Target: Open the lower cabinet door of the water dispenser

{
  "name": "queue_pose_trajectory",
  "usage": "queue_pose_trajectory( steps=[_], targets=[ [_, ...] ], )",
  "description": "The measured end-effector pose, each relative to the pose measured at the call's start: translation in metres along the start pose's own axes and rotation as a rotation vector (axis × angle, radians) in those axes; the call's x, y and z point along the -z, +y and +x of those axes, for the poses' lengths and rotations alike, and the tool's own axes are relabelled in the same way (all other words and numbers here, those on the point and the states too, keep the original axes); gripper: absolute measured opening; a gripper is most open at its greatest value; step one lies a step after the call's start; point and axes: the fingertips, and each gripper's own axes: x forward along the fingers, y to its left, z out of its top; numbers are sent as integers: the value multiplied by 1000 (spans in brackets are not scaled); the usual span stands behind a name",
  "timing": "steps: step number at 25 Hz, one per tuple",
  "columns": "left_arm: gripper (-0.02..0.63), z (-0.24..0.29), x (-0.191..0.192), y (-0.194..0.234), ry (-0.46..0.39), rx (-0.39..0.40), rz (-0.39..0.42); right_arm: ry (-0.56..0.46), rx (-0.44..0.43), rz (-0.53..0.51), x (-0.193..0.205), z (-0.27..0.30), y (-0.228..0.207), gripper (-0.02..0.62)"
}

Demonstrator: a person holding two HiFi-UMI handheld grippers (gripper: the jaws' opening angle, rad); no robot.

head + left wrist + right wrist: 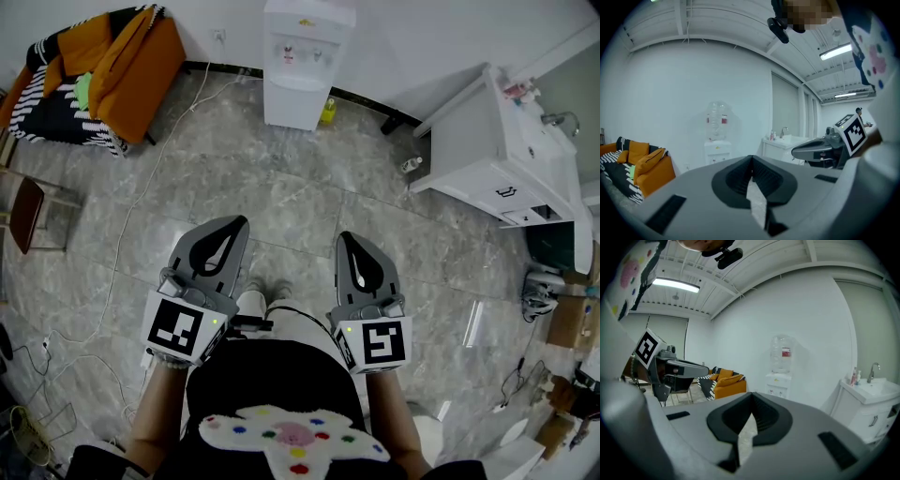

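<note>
The white water dispenser point(302, 58) stands against the far wall, a clear bottle on top, its lower cabinet door closed as far as I can see. It shows small in the left gripper view point(717, 140) and in the right gripper view point(780, 376). My left gripper point(242, 223) and right gripper point(344, 238) are held side by side in front of the person's body, well short of the dispenser. Both are shut with nothing between the jaws. Their tips meet in the left gripper view point(751, 157) and the right gripper view point(752, 394).
An orange sofa point(122, 61) with striped cushions sits at the back left. A white sink cabinet point(497, 155) stands at the right. A cable point(141, 187) trails over the grey marble floor. A small yellow thing point(328, 111) rests beside the dispenser. Boxes and clutter point(562, 319) line the right edge.
</note>
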Motion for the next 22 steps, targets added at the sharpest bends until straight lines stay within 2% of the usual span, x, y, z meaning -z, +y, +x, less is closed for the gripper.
queue_pose_trajectory(
  steps=[10, 22],
  targets=[
    [12, 6, -6, -26, -33, -19, 12, -36, -26, -41, 3, -17, -15, 3],
    [12, 12, -18, -47, -82, -23, 47, -79, -15, -68, 0, -32, -34, 3]
  ],
)
